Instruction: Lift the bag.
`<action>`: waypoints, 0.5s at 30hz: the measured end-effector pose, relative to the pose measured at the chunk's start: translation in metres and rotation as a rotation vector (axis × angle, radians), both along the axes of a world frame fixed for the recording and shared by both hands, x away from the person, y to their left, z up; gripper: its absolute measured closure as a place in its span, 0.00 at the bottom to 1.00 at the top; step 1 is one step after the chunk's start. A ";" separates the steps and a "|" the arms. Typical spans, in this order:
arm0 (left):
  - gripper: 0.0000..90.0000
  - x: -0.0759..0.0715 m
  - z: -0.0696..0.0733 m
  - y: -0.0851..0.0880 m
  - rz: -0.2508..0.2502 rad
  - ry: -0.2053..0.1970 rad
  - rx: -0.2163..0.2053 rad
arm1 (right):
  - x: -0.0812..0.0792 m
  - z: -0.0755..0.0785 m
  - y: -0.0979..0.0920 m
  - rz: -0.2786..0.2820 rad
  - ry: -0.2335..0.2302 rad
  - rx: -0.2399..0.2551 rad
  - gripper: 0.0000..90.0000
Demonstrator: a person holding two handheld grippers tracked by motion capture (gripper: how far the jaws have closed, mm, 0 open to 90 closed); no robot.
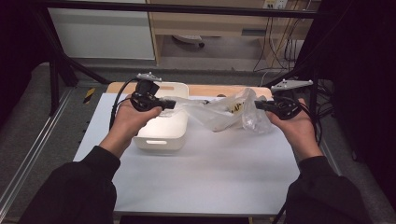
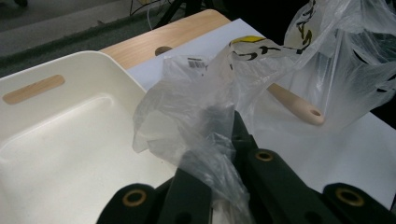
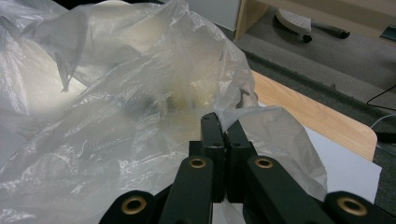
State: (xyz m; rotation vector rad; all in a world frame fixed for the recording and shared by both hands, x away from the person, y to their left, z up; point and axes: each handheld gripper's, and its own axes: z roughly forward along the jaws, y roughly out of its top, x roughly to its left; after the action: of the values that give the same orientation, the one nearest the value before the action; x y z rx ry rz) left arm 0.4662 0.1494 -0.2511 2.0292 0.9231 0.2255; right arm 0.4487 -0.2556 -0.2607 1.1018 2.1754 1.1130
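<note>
A clear plastic bag point(image 1: 219, 109) with yellow and black print hangs stretched between my two grippers above the white table mat. My left gripper point(image 1: 173, 103) is shut on the bag's left edge, over the white bin. In the left gripper view the film point(image 2: 196, 116) bunches over the closed jaws, and a wooden handle point(image 2: 296, 105) lies inside the bag point(image 2: 336, 60). My right gripper point(image 1: 258, 104) is shut on the bag's right edge. In the right gripper view the black jaws pinch a fold of the bag point(image 3: 140, 107) at the gripper point(image 3: 223, 125).
A white rectangular bin point(image 1: 163, 123) with slot handles stands on the mat's left half, under my left hand. The light mat point(image 1: 210, 168) lies on a wooden table point(image 1: 210, 89). Black frame posts point(image 1: 53, 70) rise at the sides. Cables run on the floor behind.
</note>
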 end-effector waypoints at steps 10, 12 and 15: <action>1.00 0.012 0.004 0.007 0.052 -0.017 -0.003 | 0.017 0.013 0.004 -0.012 -0.004 0.042 1.00; 1.00 0.014 0.004 0.009 0.062 -0.015 -0.005 | 0.020 0.014 0.005 -0.012 -0.005 0.041 1.00; 1.00 0.016 0.005 0.011 0.077 -0.023 -0.002 | 0.024 0.015 0.008 -0.012 -0.003 0.042 1.00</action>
State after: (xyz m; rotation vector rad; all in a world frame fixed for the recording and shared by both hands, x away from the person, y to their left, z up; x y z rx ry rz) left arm 0.4827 0.1609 -0.2462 1.9875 0.9877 0.2900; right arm 0.4723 -0.2476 -0.2456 1.1290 2.1494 1.1595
